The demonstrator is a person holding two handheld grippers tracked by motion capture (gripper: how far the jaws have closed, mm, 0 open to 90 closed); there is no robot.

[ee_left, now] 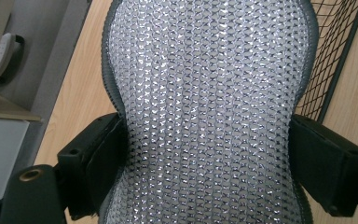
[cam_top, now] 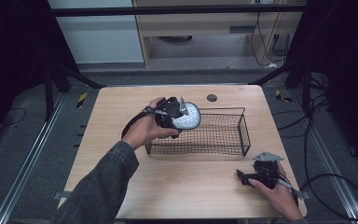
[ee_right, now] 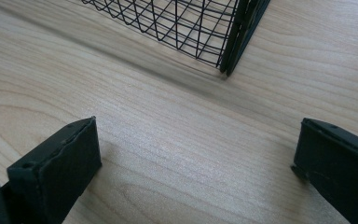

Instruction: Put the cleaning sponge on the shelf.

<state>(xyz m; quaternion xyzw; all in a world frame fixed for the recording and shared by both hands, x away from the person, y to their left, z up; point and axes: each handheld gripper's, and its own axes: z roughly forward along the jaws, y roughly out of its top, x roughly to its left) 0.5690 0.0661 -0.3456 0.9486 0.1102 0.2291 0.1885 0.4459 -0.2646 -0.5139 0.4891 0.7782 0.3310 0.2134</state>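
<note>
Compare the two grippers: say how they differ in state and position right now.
The left gripper is shut on a silvery mesh-textured pad, while the right gripper is open with nothing between its jaws. The left gripper is held over the left end of the wire basket; the right gripper sits low by the table near the basket's right front corner. Both are black, two-jawed and hand-held.

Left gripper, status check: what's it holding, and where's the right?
Left gripper shut on silver mesh pad, held at wire basket's left end. Right gripper open, empty, low over table. Nothing in the way.
</note>
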